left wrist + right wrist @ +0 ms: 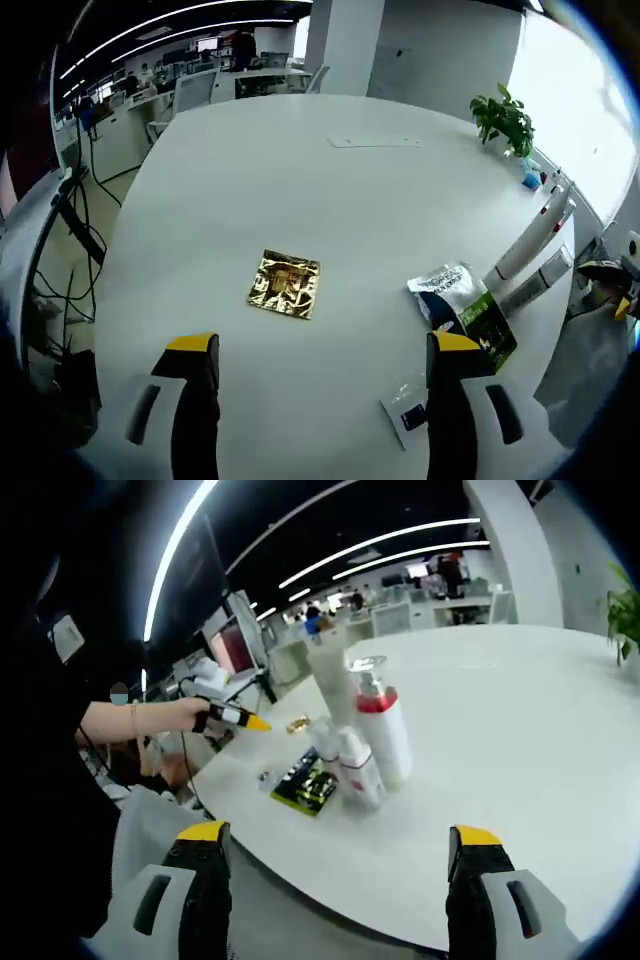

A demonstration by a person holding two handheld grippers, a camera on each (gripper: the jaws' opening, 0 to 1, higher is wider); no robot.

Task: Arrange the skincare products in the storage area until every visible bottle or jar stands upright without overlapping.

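In the right gripper view a group of white bottles stands upright near the table's edge: a tall tube (333,690), a bottle with a red band (385,735) and two smaller ones (360,770). A green packet (308,782) lies flat beside them. In the left gripper view the same bottles (522,248) rise at the right, next to a white-and-blue packet (443,288) and the green packet (490,325). A gold sachet (285,285) lies ahead of my left gripper (320,345), which is open and holds nothing. My right gripper (340,832) is open, short of the table's edge.
The table (300,180) is round and white. A potted plant (505,120) and a small blue item (530,178) sit at its far right. A small clear sachet (405,410) lies by my left gripper's right jaw. A hand holds the left gripper (232,717). Office desks lie beyond.
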